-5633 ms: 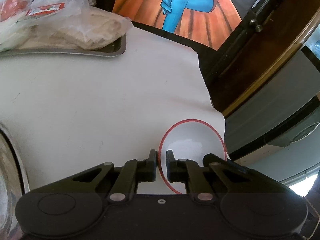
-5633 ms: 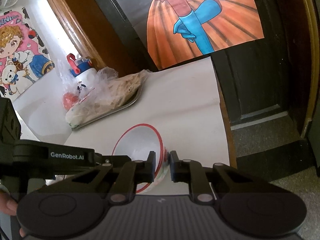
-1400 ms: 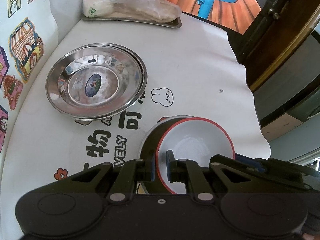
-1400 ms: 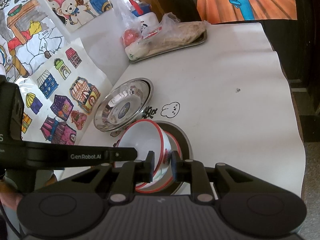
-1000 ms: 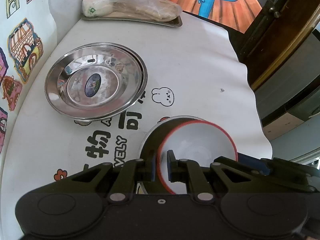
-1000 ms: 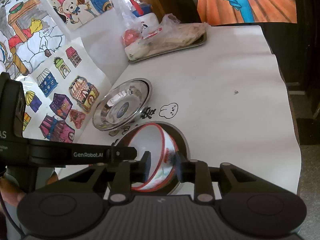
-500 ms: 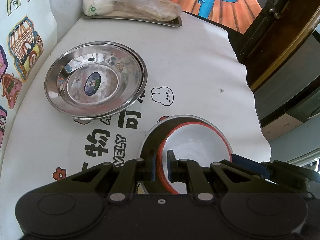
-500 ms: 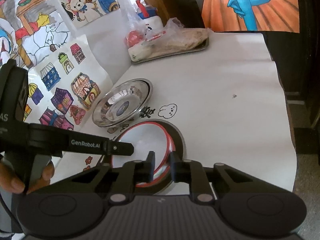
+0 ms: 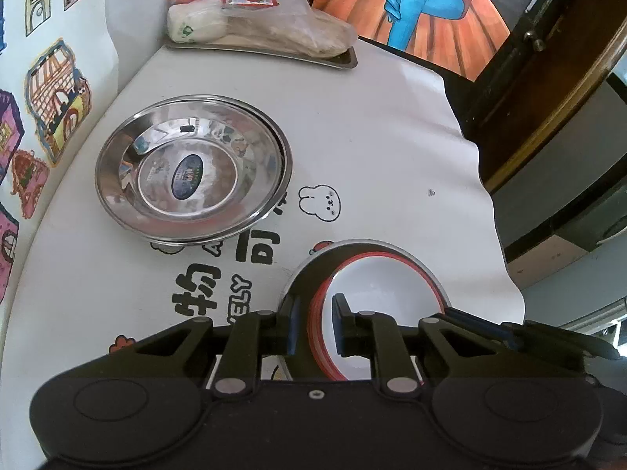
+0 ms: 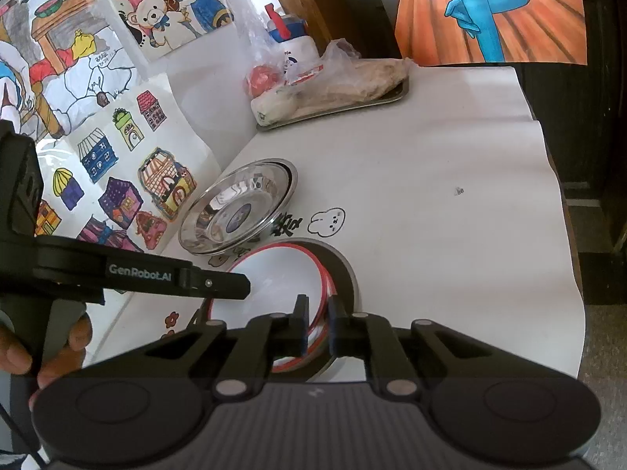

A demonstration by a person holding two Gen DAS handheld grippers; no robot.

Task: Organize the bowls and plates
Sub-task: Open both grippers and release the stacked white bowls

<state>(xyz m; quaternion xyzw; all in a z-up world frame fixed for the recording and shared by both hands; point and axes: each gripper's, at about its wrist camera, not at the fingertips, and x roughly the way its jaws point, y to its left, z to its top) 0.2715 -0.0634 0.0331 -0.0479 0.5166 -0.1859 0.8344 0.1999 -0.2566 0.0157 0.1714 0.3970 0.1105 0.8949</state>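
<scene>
At nine o'clock on the table (image 9: 392,149) the wall is papered with house drawings (image 9: 55,94). Just in from them sits a steel plate (image 9: 192,174), shiny and bare, at ten o'clock from the stack. Past it, at twelve, a tray (image 9: 337,60) carries bagged food (image 9: 282,27).

Nearer, at six o'clock, the bowls (image 9: 386,286) rest nested, white with red rims, inside a grey dish (image 10: 345,262) on the table. A printed bunny (image 9: 319,199) lies between the plate and the dish.

The left gripper (image 9: 316,327) straddles the bowls' near-left rim, one finger outside and one inside; its jaws are opening, and a sliver of space shows beside the rim, so the pads no longer press on it.

The right gripper (image 10: 315,327) sits at the bowls' near-right rim with the red edges between its fingers; the jaws are drawn nearly together and appear to pinch the rim.

A hand (image 10: 47,348) at eight o'clock holds the left gripper's handle
</scene>
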